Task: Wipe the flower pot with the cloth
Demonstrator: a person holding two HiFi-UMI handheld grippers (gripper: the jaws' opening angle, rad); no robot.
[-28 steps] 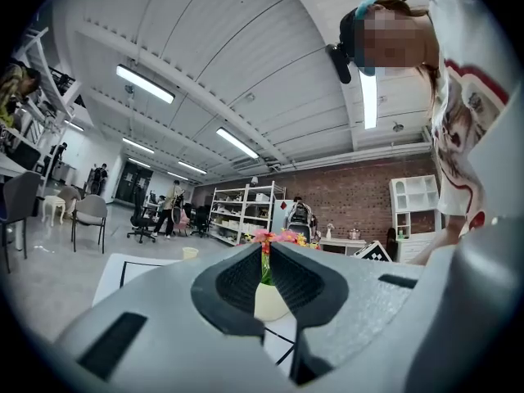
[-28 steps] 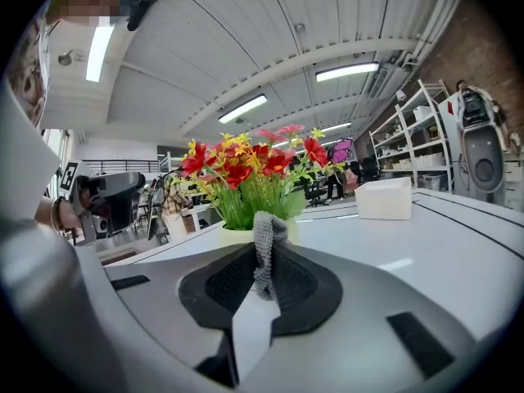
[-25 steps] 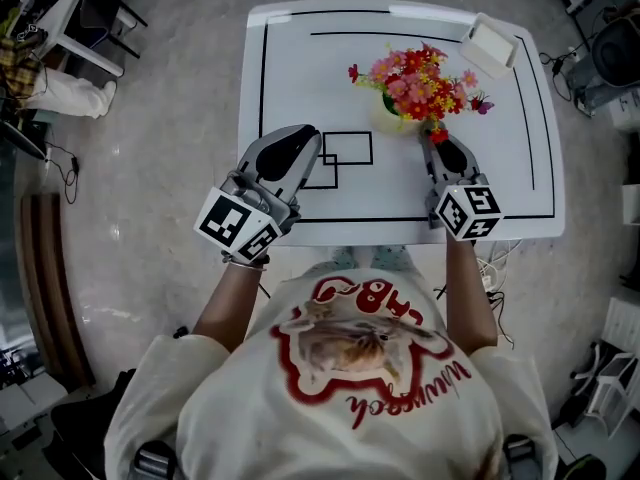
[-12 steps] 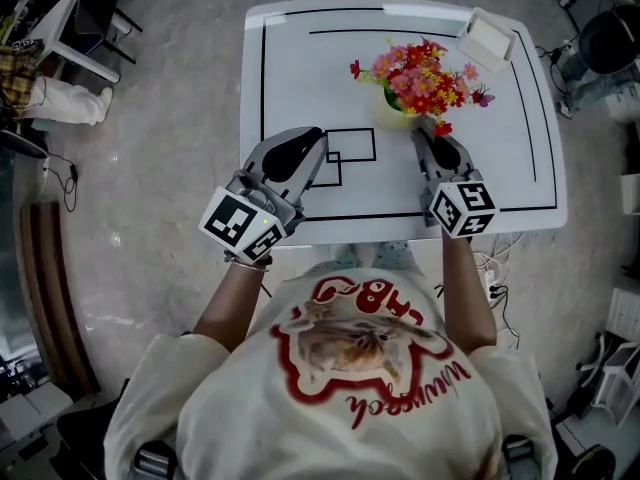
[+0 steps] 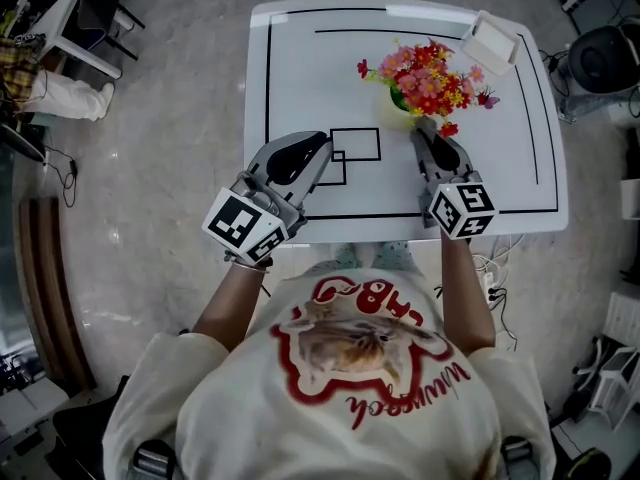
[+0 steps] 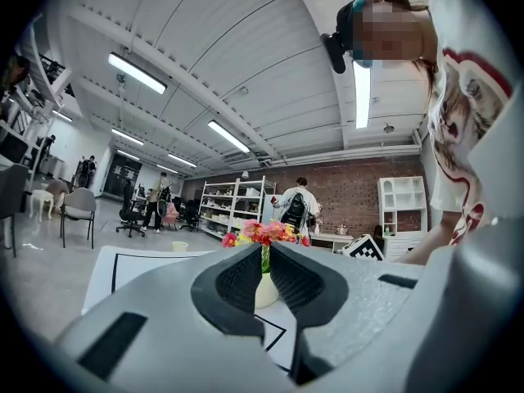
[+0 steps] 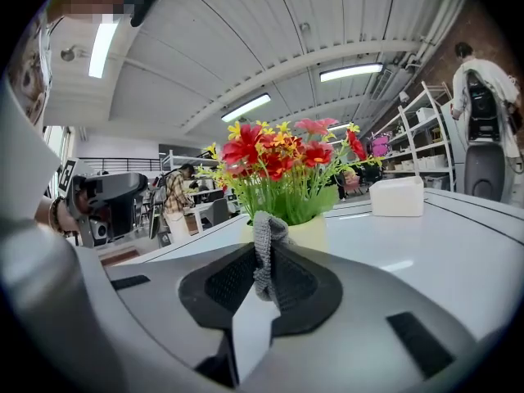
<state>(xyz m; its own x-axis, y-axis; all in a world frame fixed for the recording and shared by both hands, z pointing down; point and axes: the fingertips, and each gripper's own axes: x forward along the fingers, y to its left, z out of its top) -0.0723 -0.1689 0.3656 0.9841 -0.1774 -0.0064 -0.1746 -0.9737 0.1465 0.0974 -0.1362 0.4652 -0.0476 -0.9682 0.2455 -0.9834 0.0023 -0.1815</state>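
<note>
A pale yellow flower pot (image 5: 398, 100) with red, pink and yellow flowers (image 5: 430, 76) stands on the white table (image 5: 300, 68), right of its middle. My right gripper (image 5: 420, 128) points at the pot from the near side, its tips just short of it. It is shut on a grey knitted cloth (image 7: 263, 260), which sticks up between the pads in front of the pot (image 7: 315, 231). My left gripper (image 5: 322, 140) hovers over the black squares left of the pot, its jaws a narrow gap apart and empty. The pot (image 6: 264, 291) shows through that gap in the left gripper view.
A white box (image 5: 488, 40) lies at the table's far right corner, behind the flowers. Black lines mark a border and two squares (image 5: 355, 146) on the tabletop. Around the table are a grey floor, chairs, shelves and people in the background.
</note>
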